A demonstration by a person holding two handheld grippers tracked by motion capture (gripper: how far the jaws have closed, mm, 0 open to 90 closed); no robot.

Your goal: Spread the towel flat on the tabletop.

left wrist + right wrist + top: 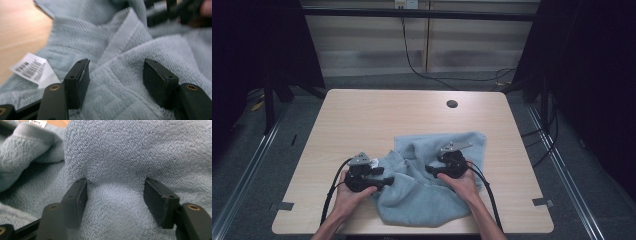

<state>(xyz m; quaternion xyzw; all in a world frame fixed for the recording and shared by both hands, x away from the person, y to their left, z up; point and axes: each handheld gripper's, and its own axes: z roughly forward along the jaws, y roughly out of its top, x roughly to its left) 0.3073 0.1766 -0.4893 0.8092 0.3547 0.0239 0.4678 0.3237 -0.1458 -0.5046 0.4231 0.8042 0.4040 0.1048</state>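
Note:
A light blue towel (432,200) lies crumpled on the near half of the wooden table (362,115). A white barcode label (32,68) sticks out at its left edge. My left gripper (385,177) points right into the towel's left side; in the left gripper view (116,72) its jaws stand wide with a raised fold of towel (120,37) between them. My right gripper (430,171) points left into the towel's middle. In the right gripper view (116,192) its jaws are wide apart and dig into the terry cloth (125,152), which bulges up between them.
A round cable hole (452,104) sits at the table's far right. Bare tabletop lies beyond and to the left of the towel. Black frame posts and cables (412,60) stand on the floor behind the table.

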